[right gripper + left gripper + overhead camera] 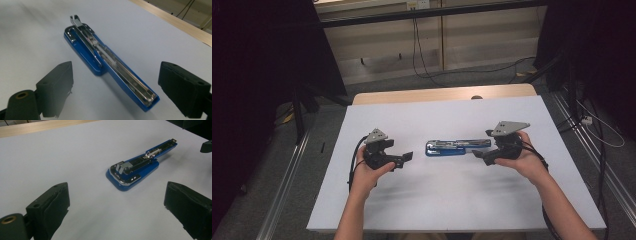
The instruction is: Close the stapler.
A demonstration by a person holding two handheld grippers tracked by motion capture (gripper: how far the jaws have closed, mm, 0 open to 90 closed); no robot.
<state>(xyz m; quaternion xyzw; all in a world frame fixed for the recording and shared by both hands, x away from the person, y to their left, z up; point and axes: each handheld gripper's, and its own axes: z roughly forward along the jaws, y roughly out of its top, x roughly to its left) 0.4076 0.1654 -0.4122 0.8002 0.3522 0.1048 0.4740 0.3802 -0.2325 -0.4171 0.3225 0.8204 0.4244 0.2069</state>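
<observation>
Right gripper (113, 90) jaws stand apart, empty, astride the near end of the blue stapler (110, 62), not touching. Left gripper (117, 207) jaws likewise spread, the stapler lying ahead, clear of them. Stapler lies opened flat on the white table (452, 200). Dark surroundings are hard to make out.

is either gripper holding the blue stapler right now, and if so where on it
Nothing is held. The blue stapler lies opened out flat on the table, the left gripper and the right gripper both open, one off each end of it.
</observation>
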